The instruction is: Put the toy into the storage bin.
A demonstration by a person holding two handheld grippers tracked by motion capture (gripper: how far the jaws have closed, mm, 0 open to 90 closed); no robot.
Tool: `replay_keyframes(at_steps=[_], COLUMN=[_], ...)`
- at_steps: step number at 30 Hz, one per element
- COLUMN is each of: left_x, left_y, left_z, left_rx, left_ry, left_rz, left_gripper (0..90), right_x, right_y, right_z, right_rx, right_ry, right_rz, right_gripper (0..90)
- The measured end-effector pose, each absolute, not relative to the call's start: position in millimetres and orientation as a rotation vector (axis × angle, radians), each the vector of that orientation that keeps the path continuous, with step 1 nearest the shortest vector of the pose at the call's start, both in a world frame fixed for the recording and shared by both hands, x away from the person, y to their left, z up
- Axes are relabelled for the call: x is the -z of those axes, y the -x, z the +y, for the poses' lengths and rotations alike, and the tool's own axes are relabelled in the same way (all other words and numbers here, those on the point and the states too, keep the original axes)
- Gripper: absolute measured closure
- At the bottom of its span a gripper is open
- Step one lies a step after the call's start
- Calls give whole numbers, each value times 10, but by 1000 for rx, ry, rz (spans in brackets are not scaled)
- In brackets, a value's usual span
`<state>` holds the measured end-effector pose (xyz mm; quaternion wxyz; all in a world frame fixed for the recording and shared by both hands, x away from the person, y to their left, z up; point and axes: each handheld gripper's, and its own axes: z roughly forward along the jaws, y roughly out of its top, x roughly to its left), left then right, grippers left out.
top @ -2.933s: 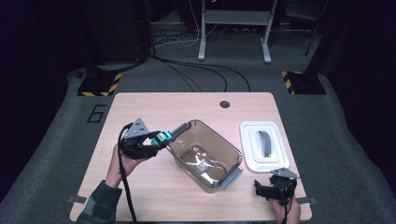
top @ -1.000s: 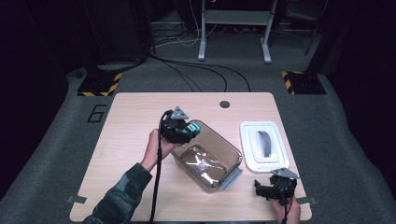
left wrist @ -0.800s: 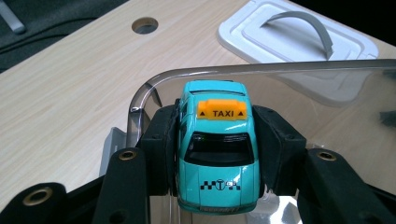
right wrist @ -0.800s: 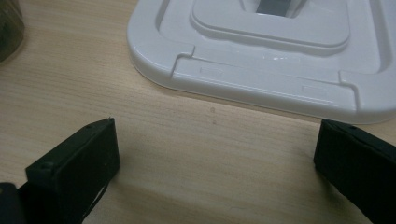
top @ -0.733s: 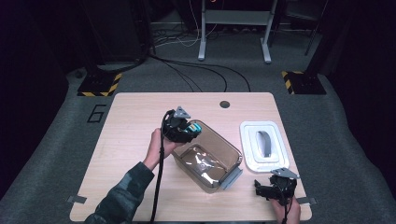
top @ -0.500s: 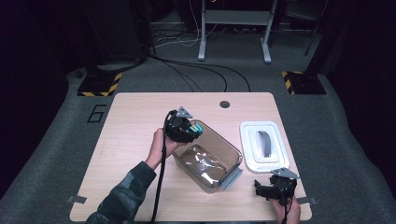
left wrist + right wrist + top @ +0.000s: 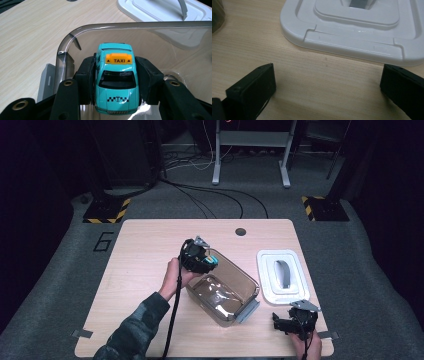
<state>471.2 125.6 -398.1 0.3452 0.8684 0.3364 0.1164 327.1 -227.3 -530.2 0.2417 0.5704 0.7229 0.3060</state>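
A toy taxi (image 7: pixel 115 80) is pinched by its two sides between the black jaws of the left gripper (image 7: pixel 202 260), held over the far left corner of a clear plastic box (image 7: pixel 248 287) in the middle of a wooden table (image 7: pixel 145 245). In the left gripper view the car hangs just inside the box's rounded rim, nose toward the camera, its wheels seemingly not yet on the bottom, though the floor beneath it is hard to make out.

The step in hand appears to be setting the car down in the box. Done well, that likely means lowering it straight, keeping it off the near wall, and spreading the jaws only once it rests on the floor, since a release from height could send it rolling.

Room is tight at the corner: the curved wall stands close on one side of the jaws, while the box lies open toward its middle. The white lid (image 7: pixel 281 276) lies well clear on the right, and the right gripper (image 7: pixel 294 322), jaws spread wide and holding nothing, rests at the table's near right edge, just short of the lid.
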Motion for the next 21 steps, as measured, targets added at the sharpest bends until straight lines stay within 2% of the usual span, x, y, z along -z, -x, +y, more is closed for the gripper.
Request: replay_keyframes(at_steps=[21], left_x=[4019], left_y=[-4786], left_z=[1202], left_rx=[-326], left_ry=[-2293], left_rz=[919], left_gripper=[526], right_x=[5302], right_y=[-3270], right_z=[-2272], right_rx=[-837], right_ry=[-1560], right_rz=[1975], right_gripper=[0])
